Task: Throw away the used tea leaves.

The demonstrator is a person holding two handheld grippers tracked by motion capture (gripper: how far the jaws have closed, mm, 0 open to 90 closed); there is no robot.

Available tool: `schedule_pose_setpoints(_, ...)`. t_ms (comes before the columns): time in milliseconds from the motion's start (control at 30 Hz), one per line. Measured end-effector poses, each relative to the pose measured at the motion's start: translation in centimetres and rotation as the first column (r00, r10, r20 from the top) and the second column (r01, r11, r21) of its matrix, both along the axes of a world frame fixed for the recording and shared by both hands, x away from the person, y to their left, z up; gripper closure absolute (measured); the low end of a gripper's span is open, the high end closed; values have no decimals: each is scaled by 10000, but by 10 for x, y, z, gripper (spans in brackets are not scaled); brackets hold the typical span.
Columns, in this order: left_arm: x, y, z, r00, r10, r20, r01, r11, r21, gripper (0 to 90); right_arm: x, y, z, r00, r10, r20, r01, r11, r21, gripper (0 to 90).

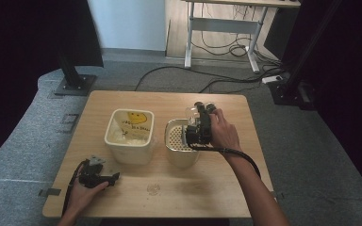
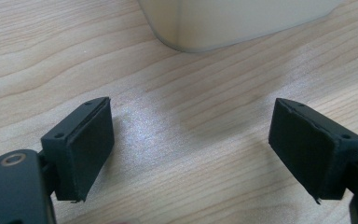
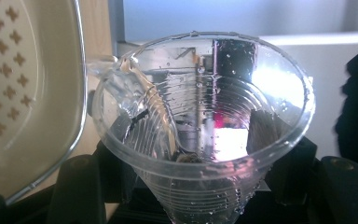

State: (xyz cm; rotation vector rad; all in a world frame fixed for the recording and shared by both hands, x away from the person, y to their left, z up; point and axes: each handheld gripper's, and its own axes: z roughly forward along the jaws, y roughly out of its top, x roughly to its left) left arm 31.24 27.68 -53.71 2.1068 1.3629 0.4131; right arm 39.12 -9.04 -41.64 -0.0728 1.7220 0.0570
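Cup (image 3: 200, 135) — wet, in right tongs (image 3: 200, 140)

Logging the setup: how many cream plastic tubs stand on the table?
2. A square cream plastic tub with a smiley label stands left of centre; a rounder cream tub with a perforated insert stands right of it, beside the right gripper holding a clear plastic cup.

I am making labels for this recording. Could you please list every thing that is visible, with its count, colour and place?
table: one, light wood, centre.
square container: one, cream, table's left-centre, white contents inside.
perforated basket: one, cream, right of the container.
plastic cup: one, clear, wet, tilted, held beside the basket.
desk: one, white legs, background.
cables: several, black, floor.
left gripper: one, black, open, resting low on the table.
right gripper: one, black, shut on the cup.
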Motion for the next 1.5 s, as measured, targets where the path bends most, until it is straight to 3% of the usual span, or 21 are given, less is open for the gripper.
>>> schedule_pose_setpoints(133, 0, 0, 0, 10000, -7, -9, 7, 10000, -20, 140, -2, 7, -9, 9969, 46, 787, 80, 9873, -1587, 368)
schedule_pose_setpoints(267, 0, 0, 0, 10000, -6, -8, 6, 10000, -14, 140, -1, 11, -9, 9917, 106, 1285, 215, 9690, -2461, 366)
schedule_pose_setpoints(367, 0, 0, 0, 10000, -4, -16, 4, 10000, -4, 140, -2, 15, -8, 9847, 327, 1711, 238, 9477, -3183, 363)
schedule_pose_setpoints(500, 0, 0, 0, 10000, -14, -23, 14, 10000, -4, 140, -2, 18, -9, 9809, 439, 1895, 282, 9317, -3621, 359)
schedule_pose_setpoints(600, 0, 0, 0, 10000, 0, -23, 0, 10000, -20, 140, -3, 20, -11, 9742, 672, 2156, 310, 9060, -4221, 359)
schedule_pose_setpoints(667, 0, 0, 0, 10000, 4, -33, -4, 10000, -36, 140, -4, 21, -15, 9640, 815, 2529, 516, 8763, -4789, 360)
schedule_pose_setpoints(767, 0, 1, 0, 10000, 8, -39, -8, 10000, -49, 140, -3, 21, -15, 9540, 891, 2862, 740, 8552, -5129, 362)
schedule_pose_setpoints(800, 0, 1, 0, 10000, 9, -42, -10, 10000, -48, 140, -4, 22, -14, 9596, 732, 2716, 743, 8653, -4956, 363)
schedule_pose_setpoints(867, 0, 1, 0, 10000, 11, -43, -11, 10000, -42, 140, -4, 22, -15, 9593, 720, 2729, 785, 8607, -5030, 363)
schedule_pose_setpoints(933, 0, 1, 0, 10000, 7, -40, -7, 10000, -36, 140, -4, 22, -15, 9608, 745, 2670, 693, 8682, -4914, 363)
schedule_pose_setpoints(1067, 0, 1, 0, 10000, 8, -50, -9, 10000, -41, 140, -5, 24, -15, 9614, 762, 2645, 674, 8666, -4944, 366)
schedule_pose_setpoints(1133, 0, 1, 0, 10000, 2, -55, -2, 10000, -39, 140, -5, 23, -15, 9582, 824, 2739, 715, 8581, -5084, 367)
schedule_pose_setpoints(1233, 0, 1, 0, 10000, 9, -63, -10, 10000, -61, 140, -3, 21, -9, 9436, 541, 3267, 1220, 8604, -4949, 374)
schedule_pose_setpoints(1267, 0, 1, 0, 10000, 24, -62, -24, 10000, -57, 140, -3, 22, -10, 9382, 569, 3414, 1319, 8533, -5045, 374)
schedule_pose_setpoints(1300, 0, 2, 1, 10000, 26, -92, -27, 10000, -60, 140, -4, 26, -15, 9418, 707, 3286, 1271, 8301, -5429, 377)
schedule_pose_setpoints(1333, 0, 2, 1, 10000, 26, -92, -27, 10000, -60, 140, -4, 26, -15, 9418, 707, 3286, 1271, 8301, -5429, 377)
schedule_pose_setpoints(1367, 0, 2, 1, 10000, 21, -87, -21, 10000, -56, 140, -7, 29, -19, 9366, 959, 3371, 1208, 8146, -5673, 389)
schedule_pose_setpoints(1400, 0, 2, 1, 10000, 5, -76, -5, 10000, -47, 140, -7, 29, -12, 9295, 705, 3619, 1501, 8241, -5462, 392)
schedule_pose_setpoints(1433, 0, 2, 0, 10000, 10, -66, -10, 10000, -37, 139, -6, 28, -10, 9243, 478, 3786, 1800, 8202, -5430, 391)
schedule_pose_setpoints(1467, 0, 1, 0, 10000, 20, -69, -21, 10000, -30, 139, -6, 29, -10, 9247, 427, 3782, 1901, 8092, -5560, 390)
schedule_pose_setpoints(1500, 0, 1, 1, 10000, 16, -88, -16, 10000, -25, 139, -9, 31, -12, 9315, 525, 3600, 1732, 8062, -5658, 393)
